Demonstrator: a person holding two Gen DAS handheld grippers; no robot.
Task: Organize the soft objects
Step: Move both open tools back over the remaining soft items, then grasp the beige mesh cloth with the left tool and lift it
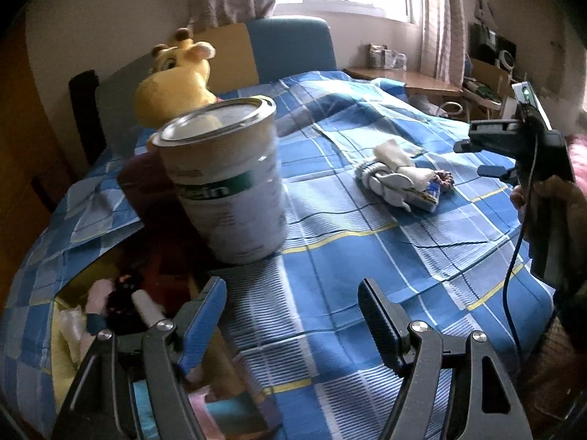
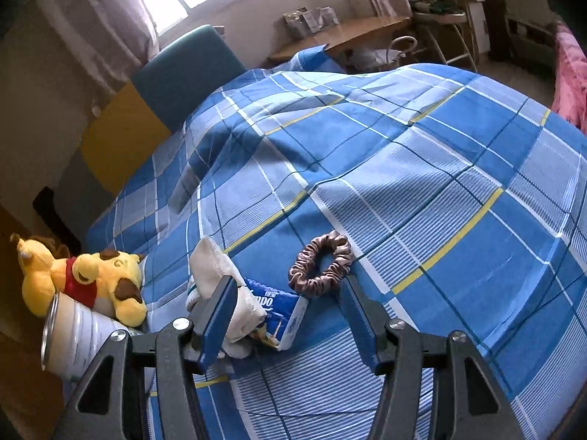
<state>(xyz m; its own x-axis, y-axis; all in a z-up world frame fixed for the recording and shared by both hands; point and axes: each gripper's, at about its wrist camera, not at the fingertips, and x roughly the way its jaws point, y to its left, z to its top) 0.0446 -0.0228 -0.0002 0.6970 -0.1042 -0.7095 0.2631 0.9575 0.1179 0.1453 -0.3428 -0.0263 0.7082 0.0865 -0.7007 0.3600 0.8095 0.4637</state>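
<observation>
The left gripper (image 1: 291, 306) hovered with jaws apart, holding nothing, just before the tall silver tin can (image 1: 227, 179). Right of the can lay a cream cloth (image 2: 220, 275), blue tissue pack (image 2: 280, 311) and brown satin scrunchie (image 2: 321, 264); the right gripper (image 2: 290, 315) gaped empty above them.

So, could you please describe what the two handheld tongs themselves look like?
Both tongs, left tongs and right tongs, have dark grey metal arms with silver rivets and blue ribbed pads. A black cable hangs from the right one's black handle.
</observation>
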